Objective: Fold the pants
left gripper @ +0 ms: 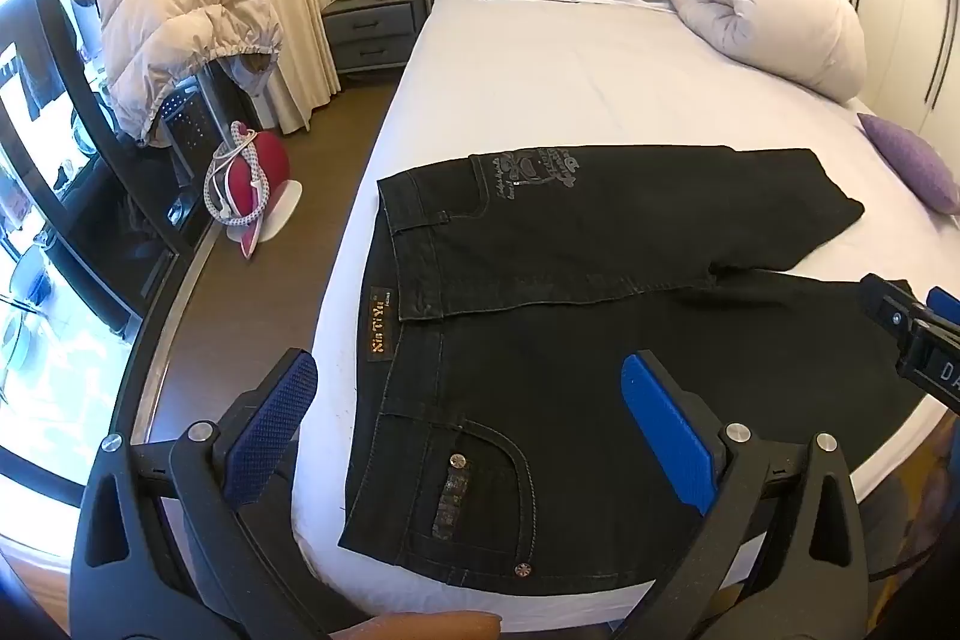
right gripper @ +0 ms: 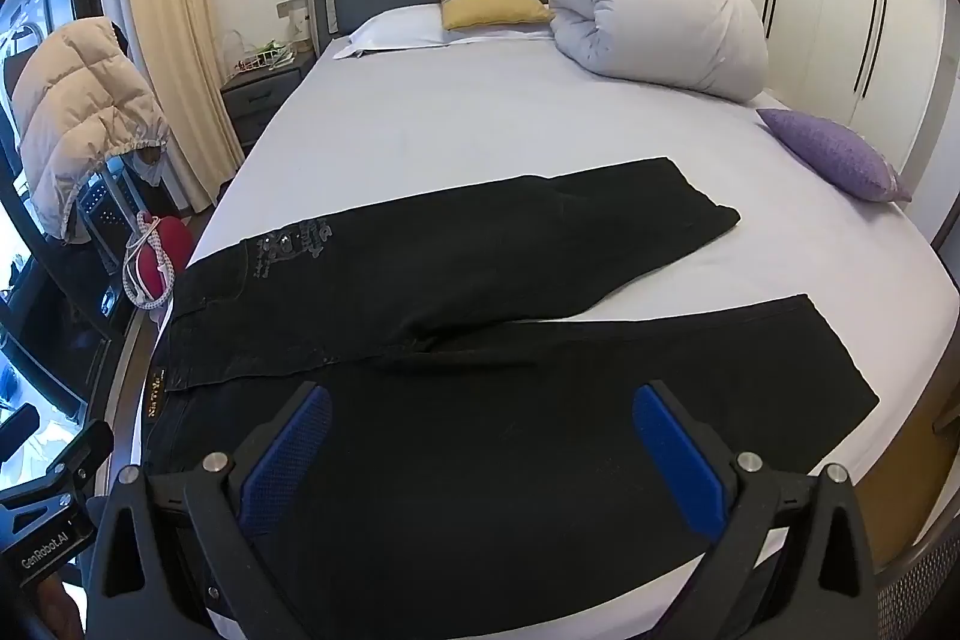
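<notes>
Black jeans point(left gripper: 540, 370) lie flat across the foot of the bed, waistband to the left, both legs spread apart toward the right. They also show in the right wrist view point(right gripper: 480, 292). My left gripper point(left gripper: 468, 382) is open and empty, hovering above the waistband and front pocket. My right gripper point(right gripper: 480, 418) is open and empty, hovering above the near leg at the thigh. The right gripper's body also shows at the right edge of the left wrist view point(left gripper: 918, 334).
The bed point(right gripper: 480, 124) has a pale sheet, a rolled white duvet point(right gripper: 654, 22), a yellow cushion point(right gripper: 489, 4) and a purple cushion point(right gripper: 834, 154). A chair with a beige puffer jacket point(left gripper: 180, 16) and a red iron point(left gripper: 252, 190) stand on the floor at left.
</notes>
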Available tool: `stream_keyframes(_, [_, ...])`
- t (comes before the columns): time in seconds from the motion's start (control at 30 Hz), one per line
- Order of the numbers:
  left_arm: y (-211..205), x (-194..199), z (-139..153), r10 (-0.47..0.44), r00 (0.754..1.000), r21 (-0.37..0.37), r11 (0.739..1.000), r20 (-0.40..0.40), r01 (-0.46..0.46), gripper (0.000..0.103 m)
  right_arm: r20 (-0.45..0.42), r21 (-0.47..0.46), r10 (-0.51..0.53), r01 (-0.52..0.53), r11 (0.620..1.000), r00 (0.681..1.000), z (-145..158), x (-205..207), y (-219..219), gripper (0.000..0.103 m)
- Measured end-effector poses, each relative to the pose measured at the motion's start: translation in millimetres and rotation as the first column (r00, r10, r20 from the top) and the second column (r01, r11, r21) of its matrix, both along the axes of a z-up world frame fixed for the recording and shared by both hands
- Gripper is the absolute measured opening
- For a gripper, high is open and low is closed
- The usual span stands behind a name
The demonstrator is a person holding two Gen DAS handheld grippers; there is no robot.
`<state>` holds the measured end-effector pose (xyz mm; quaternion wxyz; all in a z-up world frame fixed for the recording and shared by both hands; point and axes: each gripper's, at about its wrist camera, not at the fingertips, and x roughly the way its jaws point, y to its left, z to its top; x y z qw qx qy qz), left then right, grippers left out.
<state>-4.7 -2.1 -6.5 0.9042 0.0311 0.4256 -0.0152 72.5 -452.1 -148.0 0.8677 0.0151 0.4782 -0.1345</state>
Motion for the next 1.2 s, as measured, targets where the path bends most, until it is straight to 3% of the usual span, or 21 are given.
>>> stream_keyframes(1.2, [0.6, 2.0, -5.3, 0.0, 1.0, 0.003, 1.0, -0.006, 0.0, 0.103, -0.01, 0.001, 0.016, -0.016, 1.0, 1.0, -5.9, -4.6, 10.8, 0.103])
